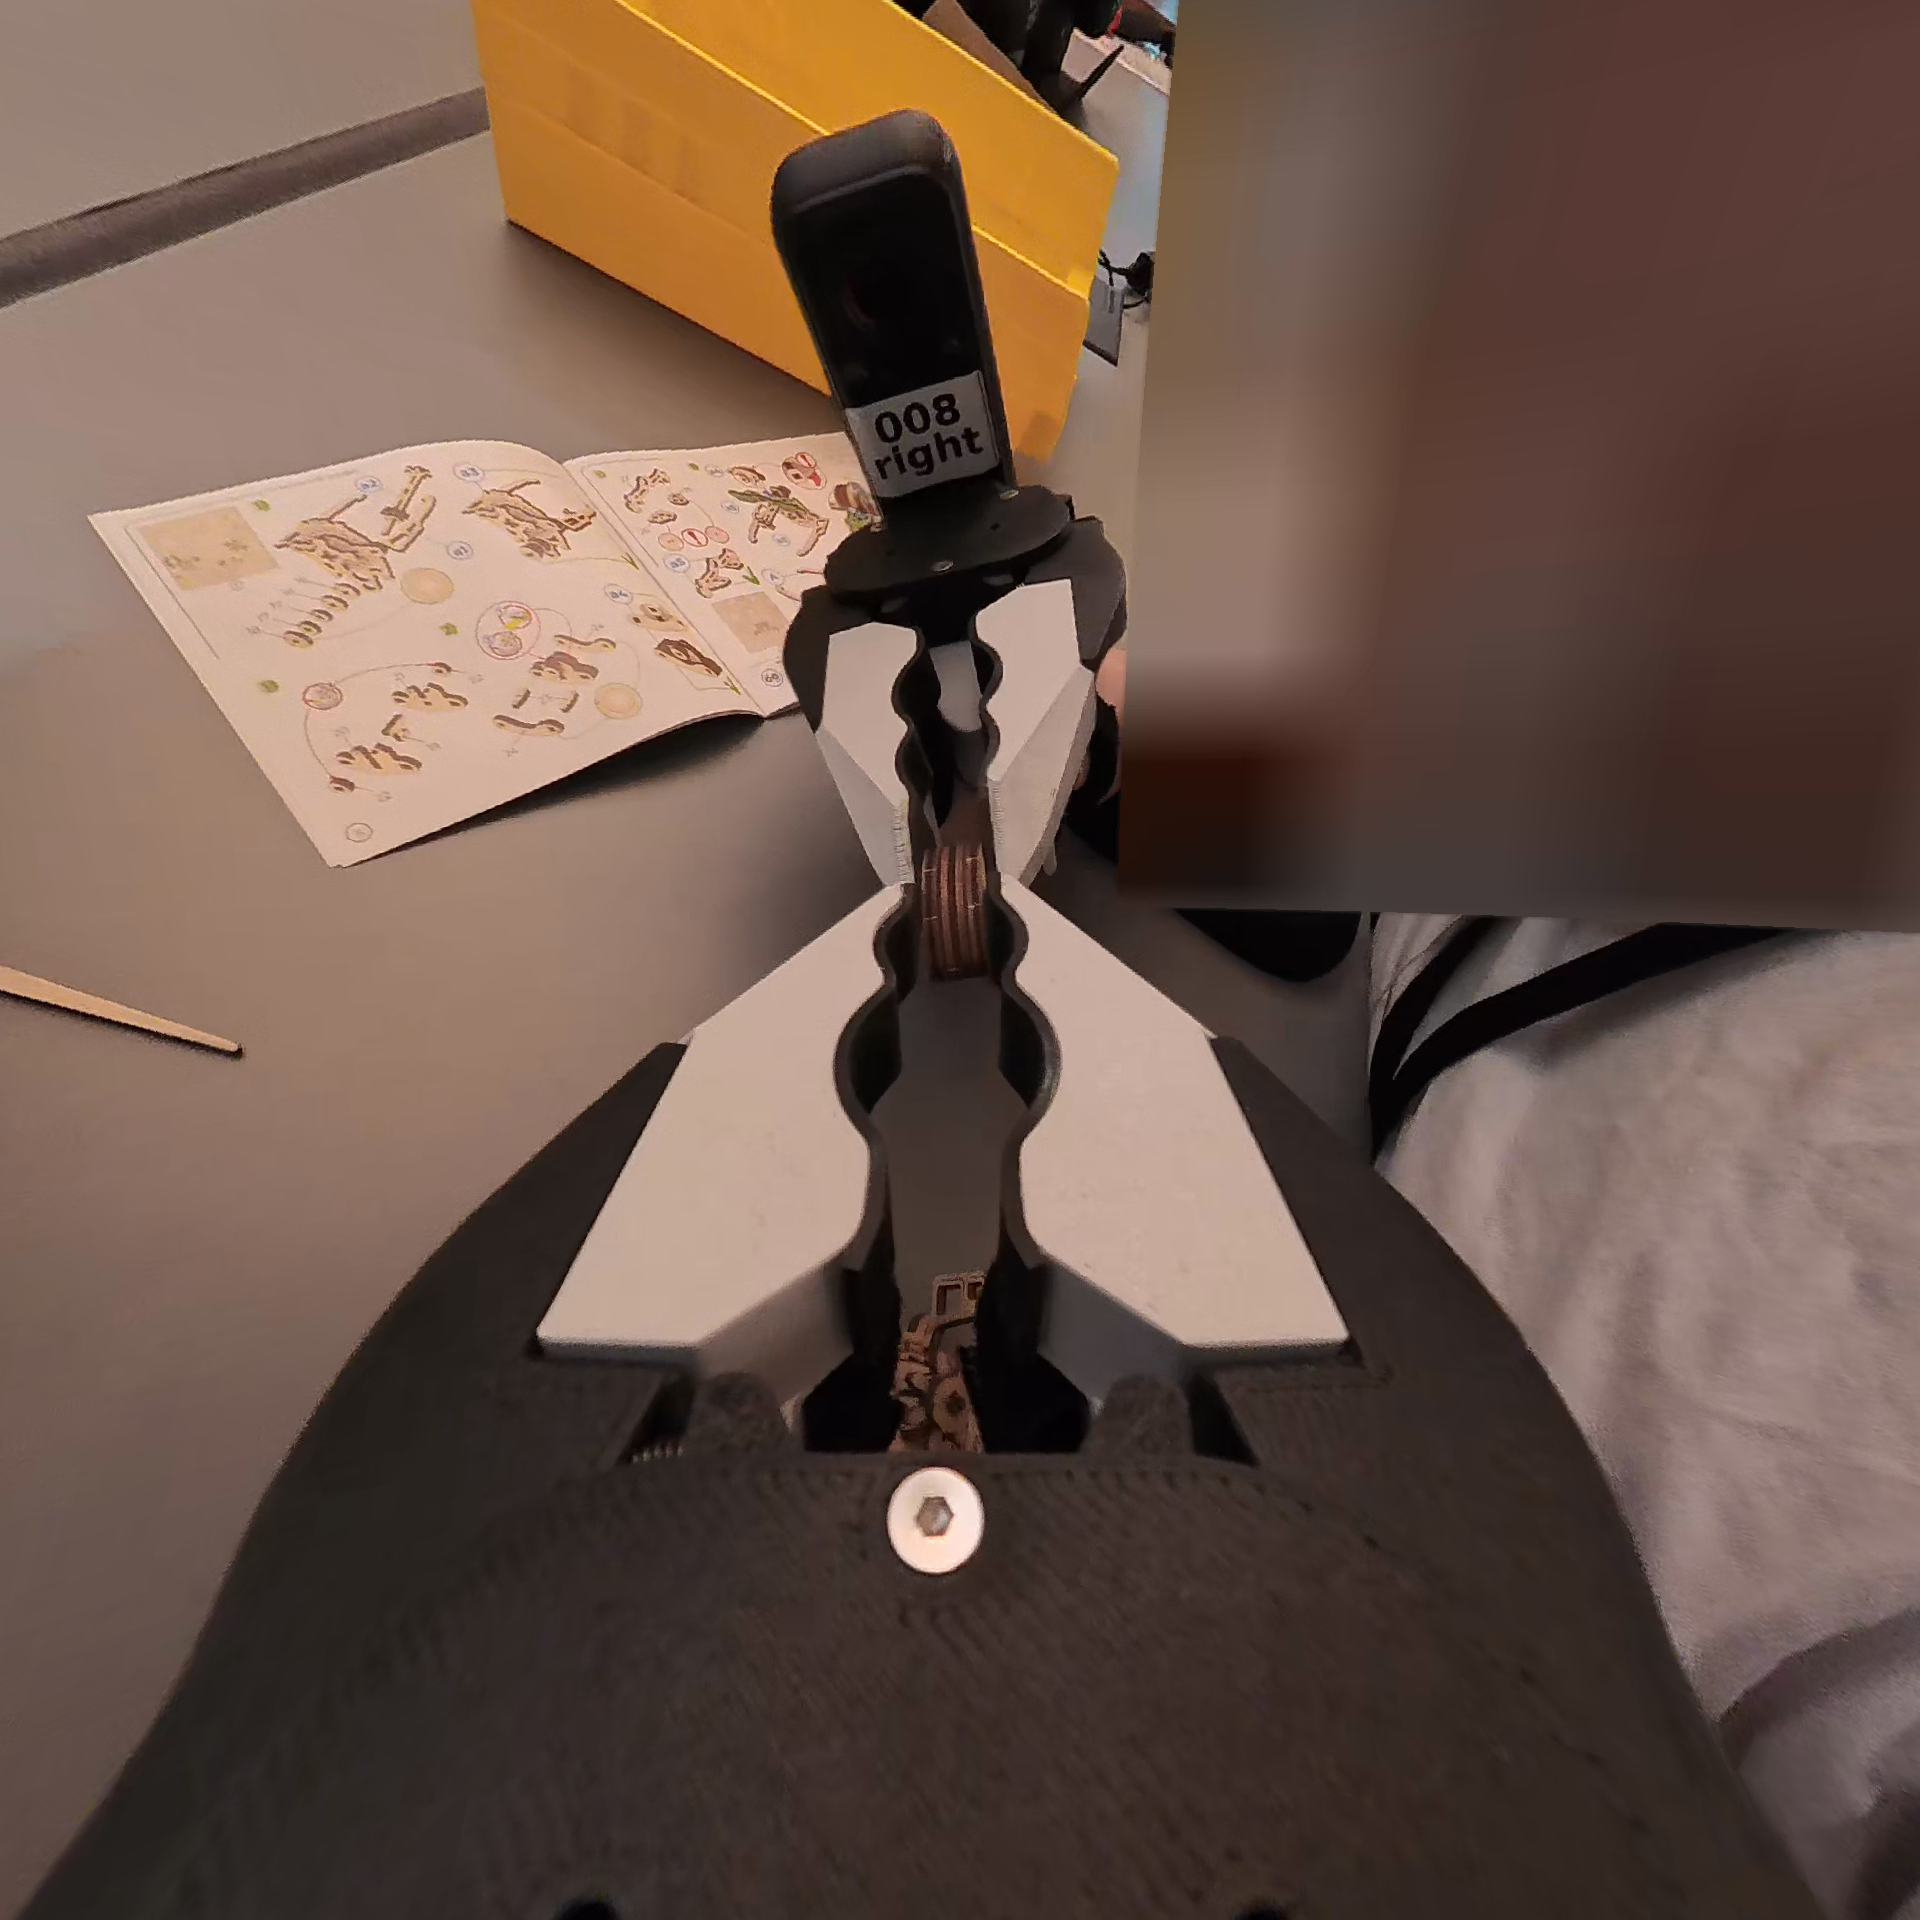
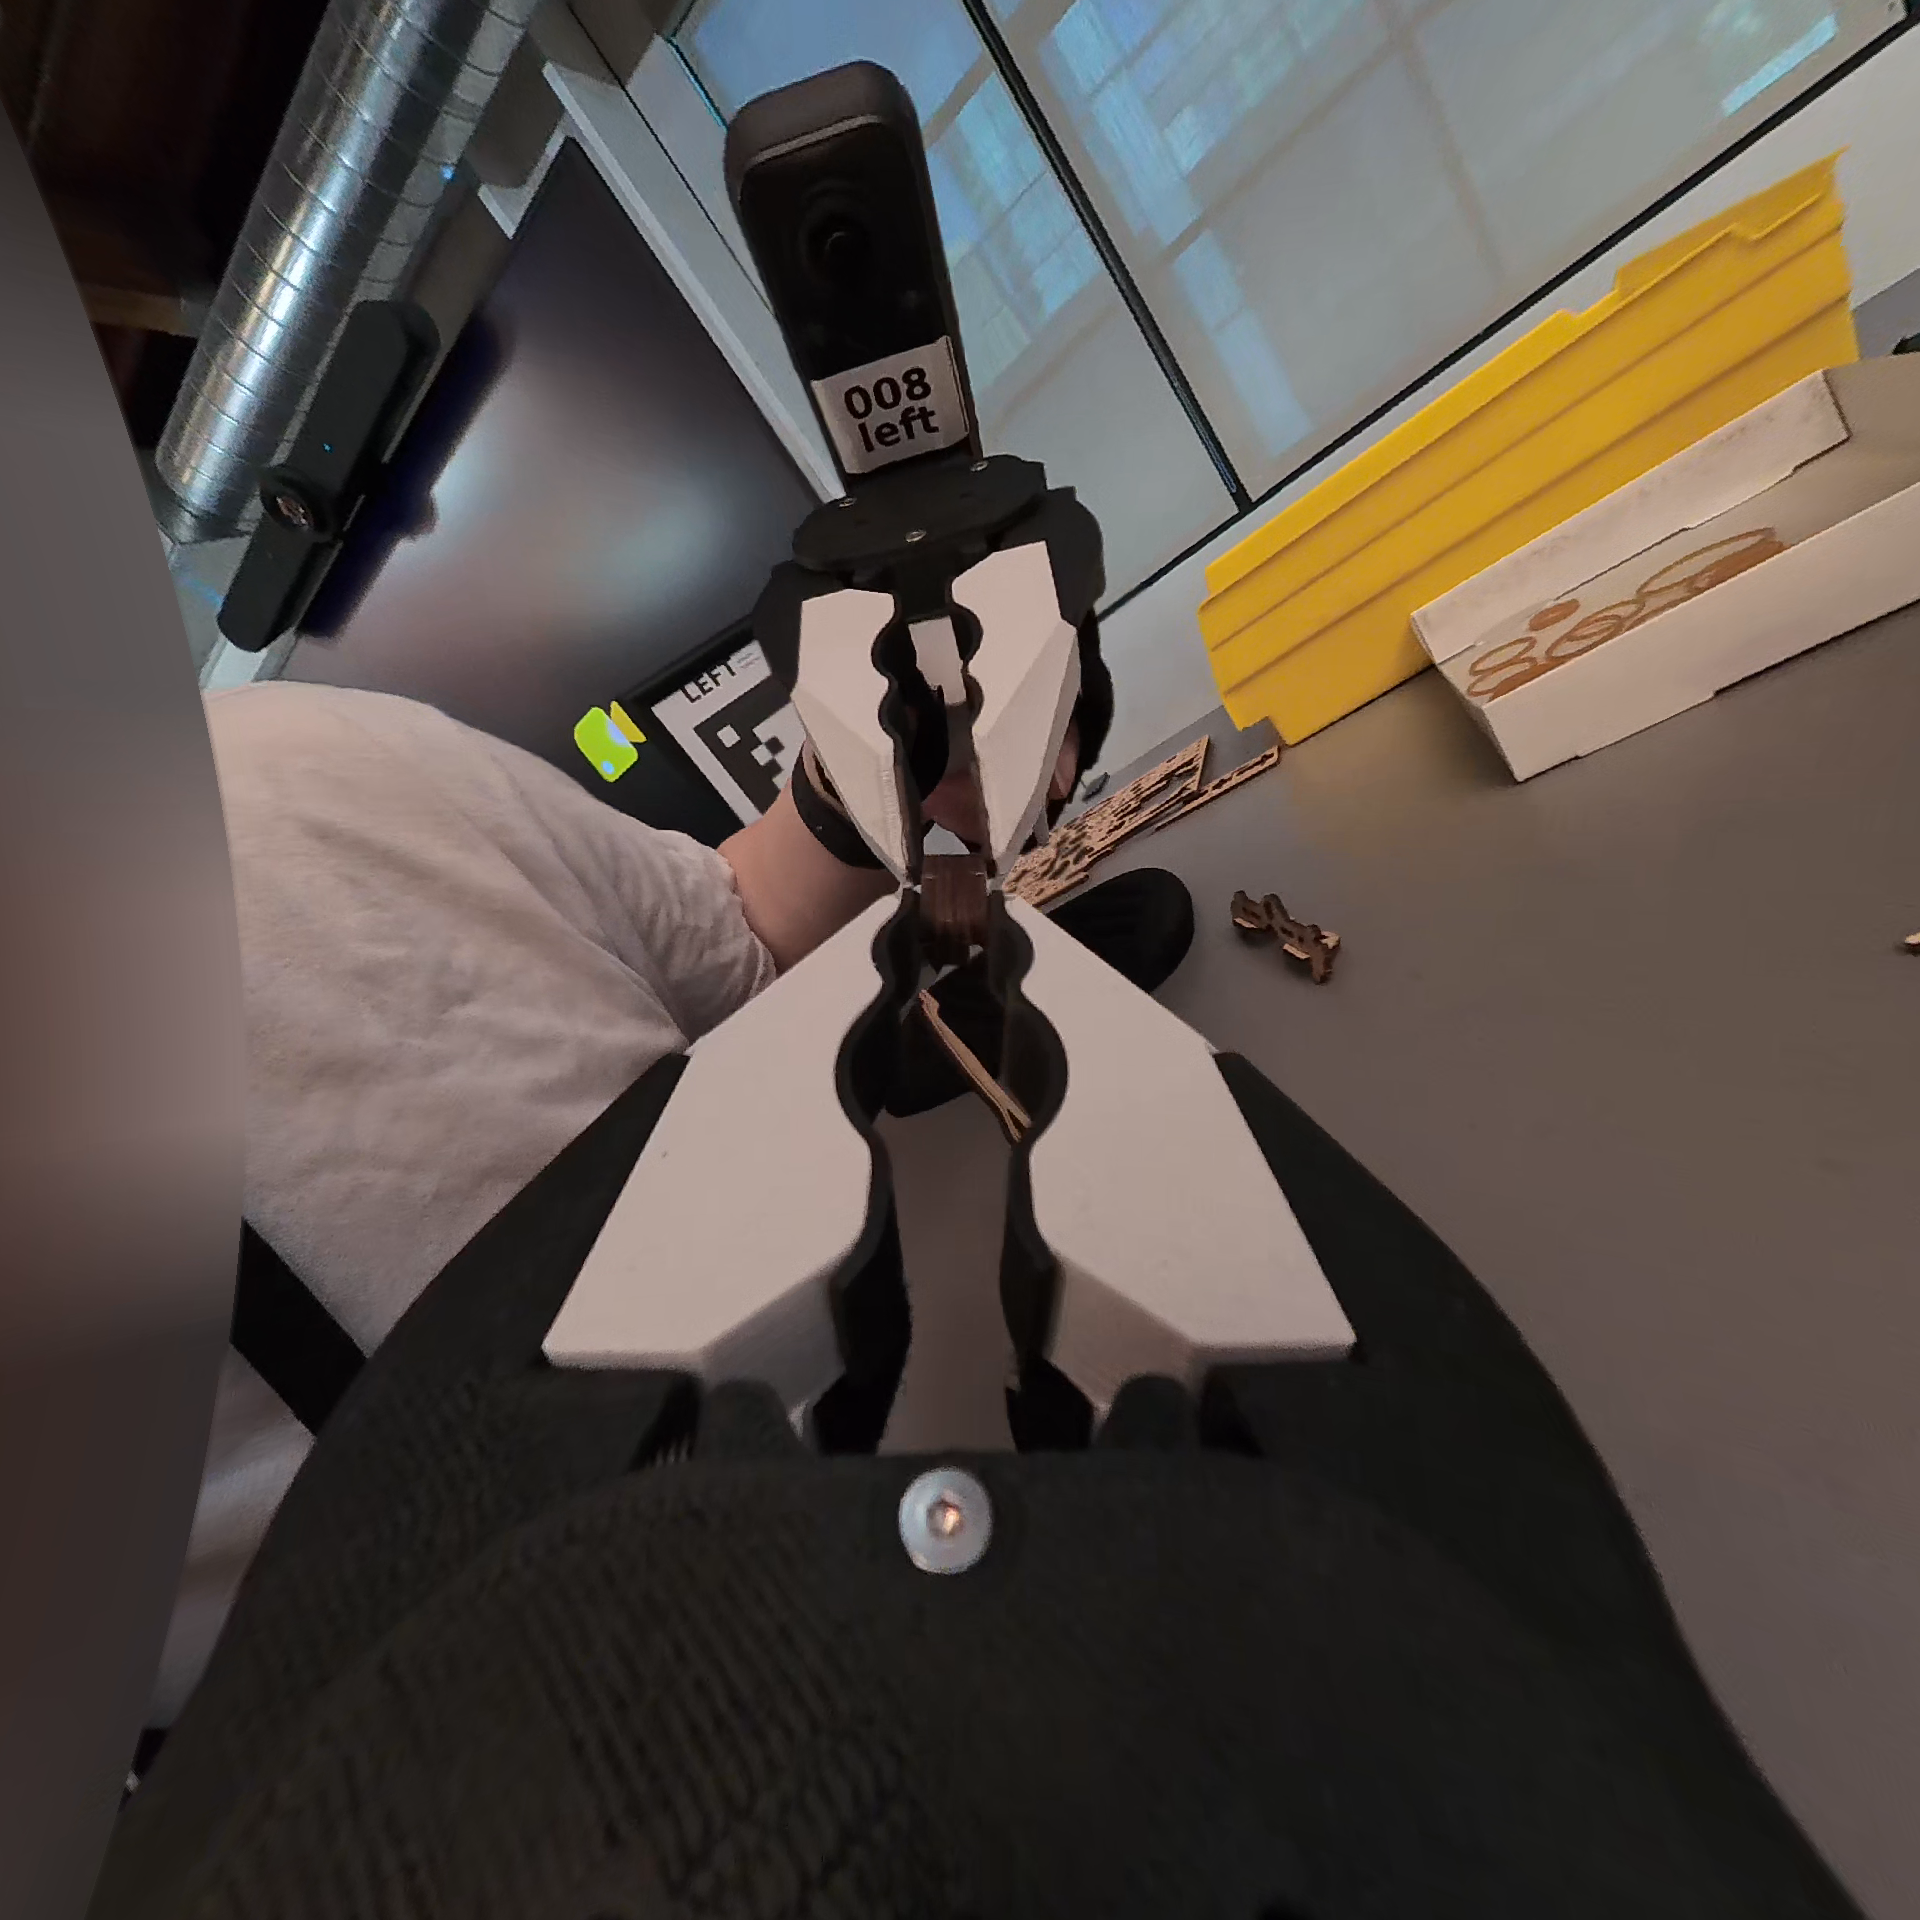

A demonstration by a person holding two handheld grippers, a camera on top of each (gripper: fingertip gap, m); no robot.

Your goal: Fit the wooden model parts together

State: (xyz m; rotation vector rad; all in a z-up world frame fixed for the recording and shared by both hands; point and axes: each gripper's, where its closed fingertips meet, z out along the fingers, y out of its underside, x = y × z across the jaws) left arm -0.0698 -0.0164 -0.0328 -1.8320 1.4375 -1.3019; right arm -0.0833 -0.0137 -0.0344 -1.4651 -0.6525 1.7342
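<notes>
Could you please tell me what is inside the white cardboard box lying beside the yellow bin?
The white cardboard box lies open beside the yellow plastic bin. Inside, several thin wooden rings lie flat. Its near wall hides whatever else sits deeper in.

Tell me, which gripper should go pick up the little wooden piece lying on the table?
Probably the right gripper. The loose wooden piece lies on the grey table on its side, showing only in its view. But both grippers, left gripper too, are clamped tip to tip on the layered wooden stack, so one must release first.
</notes>
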